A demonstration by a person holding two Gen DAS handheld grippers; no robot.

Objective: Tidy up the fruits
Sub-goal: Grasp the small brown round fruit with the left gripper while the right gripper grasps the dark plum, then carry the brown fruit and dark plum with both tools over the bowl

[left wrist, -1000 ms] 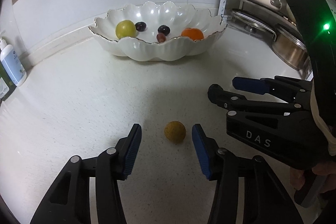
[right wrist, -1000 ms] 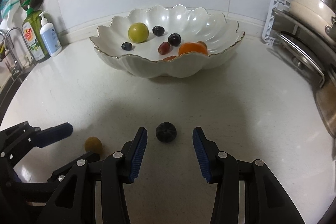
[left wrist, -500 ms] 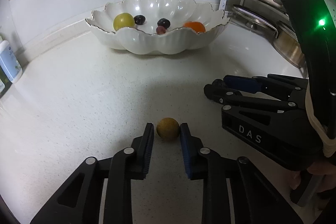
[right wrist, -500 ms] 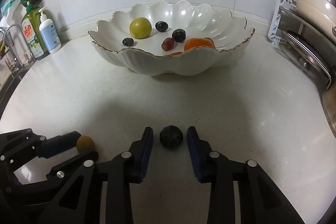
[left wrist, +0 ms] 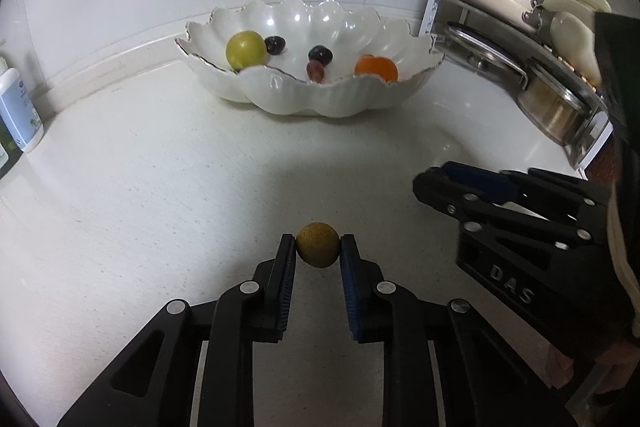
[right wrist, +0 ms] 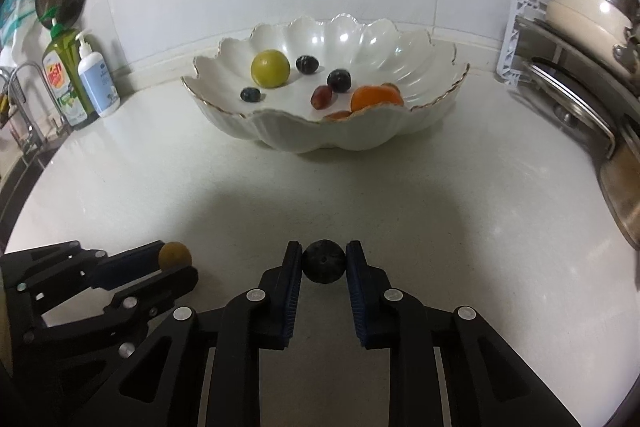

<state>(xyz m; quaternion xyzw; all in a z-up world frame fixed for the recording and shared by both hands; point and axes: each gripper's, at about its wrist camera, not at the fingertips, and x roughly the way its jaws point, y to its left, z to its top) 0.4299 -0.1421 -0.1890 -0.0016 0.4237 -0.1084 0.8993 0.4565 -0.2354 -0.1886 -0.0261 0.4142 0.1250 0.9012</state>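
Note:
My left gripper (left wrist: 318, 245) is shut on a small brown-yellow round fruit (left wrist: 318, 245), held above the white counter. My right gripper (right wrist: 323, 261) is shut on a small dark round fruit (right wrist: 323, 261). The left gripper with its fruit (right wrist: 175, 255) also shows at the lower left of the right wrist view. The right gripper (left wrist: 460, 183) shows at the right of the left wrist view. A white scalloped bowl (right wrist: 360, 135) stands at the back and holds a yellow-green fruit (right wrist: 270, 69), an orange fruit (right wrist: 376, 98) and several dark grapes (right wrist: 339, 80).
A rack with pots and lids (left wrist: 520, 39) stands at the right, also in the right wrist view (right wrist: 580, 67). Soap bottles (right wrist: 80, 83) and a sink tap (right wrist: 20, 95) are at the far left. White tiled wall behind the bowl.
Both grippers closed from open onto their fruits and lifted them off the counter. The bowl sits a little farther off in both views.

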